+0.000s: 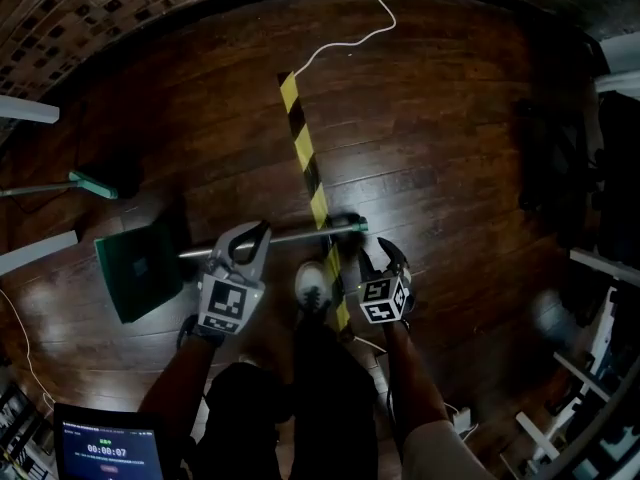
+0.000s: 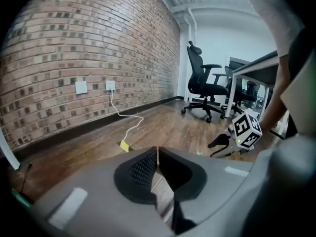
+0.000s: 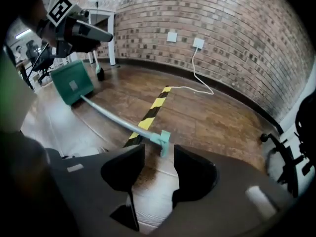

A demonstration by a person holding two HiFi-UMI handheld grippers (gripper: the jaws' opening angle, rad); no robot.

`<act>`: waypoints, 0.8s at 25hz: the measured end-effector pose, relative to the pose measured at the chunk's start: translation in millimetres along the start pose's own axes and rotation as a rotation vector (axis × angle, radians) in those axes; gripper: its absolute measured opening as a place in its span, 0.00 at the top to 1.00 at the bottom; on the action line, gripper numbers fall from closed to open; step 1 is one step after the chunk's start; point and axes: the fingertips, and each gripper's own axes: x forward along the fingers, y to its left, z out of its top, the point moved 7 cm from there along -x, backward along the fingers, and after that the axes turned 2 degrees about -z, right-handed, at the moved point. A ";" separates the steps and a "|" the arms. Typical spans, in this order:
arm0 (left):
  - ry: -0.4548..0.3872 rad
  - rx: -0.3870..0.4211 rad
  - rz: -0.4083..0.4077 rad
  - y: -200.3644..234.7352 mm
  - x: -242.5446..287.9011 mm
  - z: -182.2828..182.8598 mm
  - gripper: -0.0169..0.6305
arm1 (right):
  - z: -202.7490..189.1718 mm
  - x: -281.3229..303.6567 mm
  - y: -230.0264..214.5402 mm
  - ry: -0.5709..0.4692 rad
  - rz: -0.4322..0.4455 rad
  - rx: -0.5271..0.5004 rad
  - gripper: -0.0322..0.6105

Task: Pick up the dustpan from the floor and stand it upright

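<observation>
Dustpan handle [image 1: 295, 234] crosses striped tape [image 1: 303, 153] — shoe [image 1: 313, 286] (probably) beside.

Your left gripper [image 2: 157, 153] fills the bottom of the frame, its jaws together at the tips with nothing between them. Beyond it, a white cable [image 2: 130, 129] trails from the brick wall [image 2: 74, 48] at left across the wood floor [image 2: 168, 125]. A black office chair [image 2: 202, 85] stands upper right.
</observation>
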 end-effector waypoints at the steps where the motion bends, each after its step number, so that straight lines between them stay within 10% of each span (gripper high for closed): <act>1: 0.004 0.002 -0.005 0.5 6.1 -10.9 0.97 | -6.9 10.8 3.4 0.008 0.004 -0.017 0.64; 20: -0.078 -0.038 -0.046 2.5 77.1 -73.9 0.97 | -37.9 112.7 -8.7 -0.111 -0.104 0.048 0.71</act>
